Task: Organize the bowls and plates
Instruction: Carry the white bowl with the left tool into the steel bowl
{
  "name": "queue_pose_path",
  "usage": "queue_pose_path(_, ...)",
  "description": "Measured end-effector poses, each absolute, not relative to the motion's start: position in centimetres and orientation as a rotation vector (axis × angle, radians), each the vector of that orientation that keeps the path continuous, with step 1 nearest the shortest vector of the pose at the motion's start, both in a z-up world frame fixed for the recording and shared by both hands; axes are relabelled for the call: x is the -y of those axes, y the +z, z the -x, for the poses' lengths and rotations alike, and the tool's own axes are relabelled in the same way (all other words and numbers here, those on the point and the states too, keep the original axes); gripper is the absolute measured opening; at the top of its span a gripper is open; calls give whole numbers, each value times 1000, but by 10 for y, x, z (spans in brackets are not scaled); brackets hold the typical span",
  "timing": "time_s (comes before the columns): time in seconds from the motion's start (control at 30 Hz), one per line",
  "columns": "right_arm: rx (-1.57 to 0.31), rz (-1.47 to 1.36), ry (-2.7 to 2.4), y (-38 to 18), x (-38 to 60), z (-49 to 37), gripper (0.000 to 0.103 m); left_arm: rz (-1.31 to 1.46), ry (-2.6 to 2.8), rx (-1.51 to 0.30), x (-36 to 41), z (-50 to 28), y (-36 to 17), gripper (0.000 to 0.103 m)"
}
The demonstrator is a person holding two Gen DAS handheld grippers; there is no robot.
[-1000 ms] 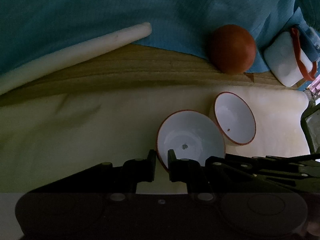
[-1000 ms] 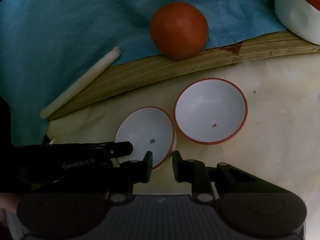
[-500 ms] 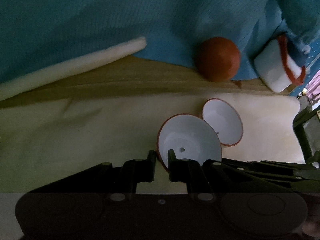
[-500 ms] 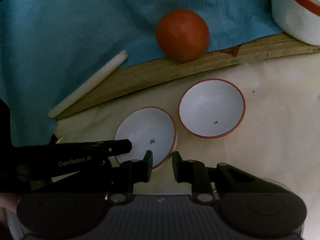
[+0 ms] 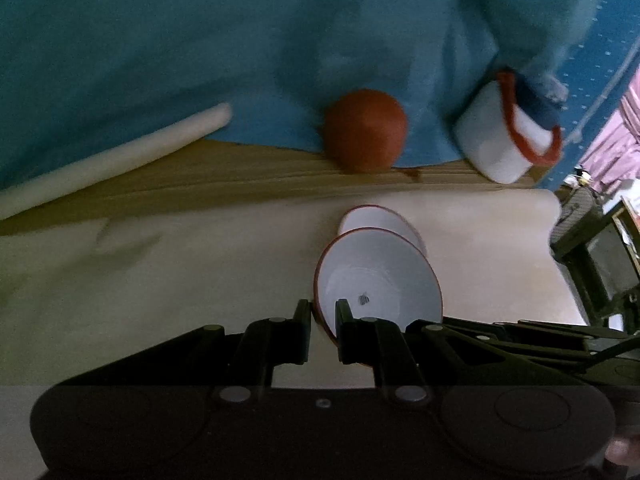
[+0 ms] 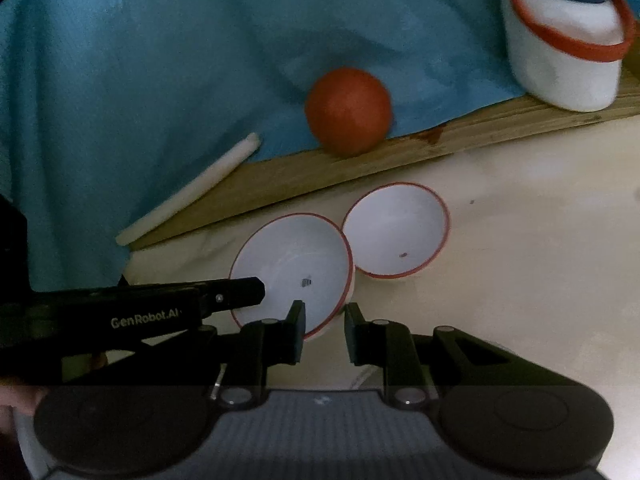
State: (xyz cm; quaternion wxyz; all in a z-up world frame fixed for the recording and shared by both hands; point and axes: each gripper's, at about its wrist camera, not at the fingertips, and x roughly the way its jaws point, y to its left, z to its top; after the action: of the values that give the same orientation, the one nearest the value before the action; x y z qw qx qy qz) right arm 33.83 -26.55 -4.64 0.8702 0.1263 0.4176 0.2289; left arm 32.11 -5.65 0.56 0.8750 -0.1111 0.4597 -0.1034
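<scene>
The left gripper (image 5: pixel 323 322) pinches the near rim of a white, red-edged bowl (image 5: pixel 380 284), one finger inside the wall and one outside, and the bowl hangs tilted just ahead of its fingertips. A second bowl (image 5: pixel 380 222) of the same kind sits on the counter (image 5: pixel 160 280) directly beyond the held one, their rims overlapping from the left wrist view. The right gripper (image 6: pixel 323 328) hovers with its fingers spread a little at the held bowl's (image 6: pixel 294 264) near right edge; whether a finger touches it I cannot tell.

The step in hand looks like nesting the held bowl into the second bowl (image 6: pixel 396 230). To do it well, level the tilt before lowering, centre it over the far bowl so the rims do not clash, and release only once it is seated. A rim pinch is thin, so slow travel matters. The right gripper could steady the resting bowl.
</scene>
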Motion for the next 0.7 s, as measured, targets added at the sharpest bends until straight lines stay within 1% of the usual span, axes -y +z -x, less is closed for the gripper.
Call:
queue_pose_path(0.23, -852, -291, 435, -34, 297, -318, 24, 208, -297, -952, 86, -314, 17, 13)
queue_pose_path(0.7, -891, -345, 347, -38, 340, -282, 24, 151, -424, -1029, 134, -300, 4, 14)
